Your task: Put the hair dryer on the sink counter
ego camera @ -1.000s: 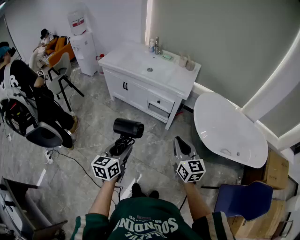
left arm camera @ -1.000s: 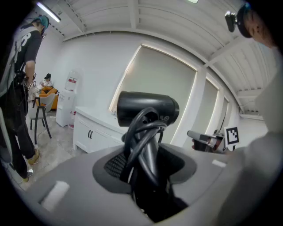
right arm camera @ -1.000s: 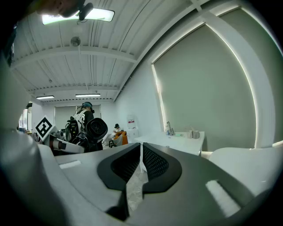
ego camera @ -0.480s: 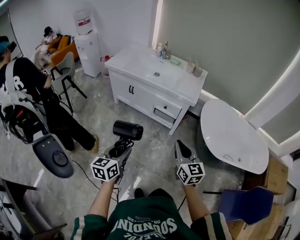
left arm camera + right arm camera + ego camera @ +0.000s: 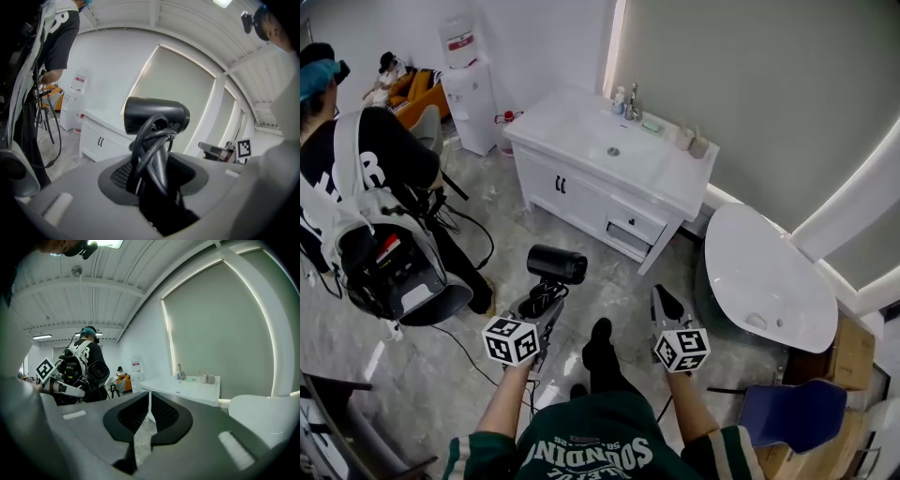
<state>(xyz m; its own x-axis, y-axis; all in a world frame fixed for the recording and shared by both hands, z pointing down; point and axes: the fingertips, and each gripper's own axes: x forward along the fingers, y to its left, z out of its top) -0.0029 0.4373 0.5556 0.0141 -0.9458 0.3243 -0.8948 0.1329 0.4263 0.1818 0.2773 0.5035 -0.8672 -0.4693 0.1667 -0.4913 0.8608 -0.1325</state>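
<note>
The black hair dryer (image 5: 557,263) stands upright over the floor, its cord wound around the handle (image 5: 152,157). My left gripper (image 5: 544,298) is shut on that handle, with the dryer's barrel (image 5: 157,115) above the jaws. My right gripper (image 5: 665,300) is level beside it, shut and holding nothing; its jaws (image 5: 149,401) meet at the tips. The white sink counter (image 5: 572,127) stands ahead across the tiled floor, a basin in its top. It also shows in the right gripper view as the sink counter (image 5: 187,385).
A person with a backpack (image 5: 384,234) stands close on the left. A white bathtub (image 5: 764,277) lies at the right, with a blue chair (image 5: 792,412) and cardboard boxes (image 5: 853,342) nearer. A water dispenser (image 5: 471,89) stands left of the counter. Bottles and cups line the counter's back.
The person with the backpack has moved in closer on the left. My foot has stepped forward between the grippers. Both grippers keep their places, the dryer still held.
</note>
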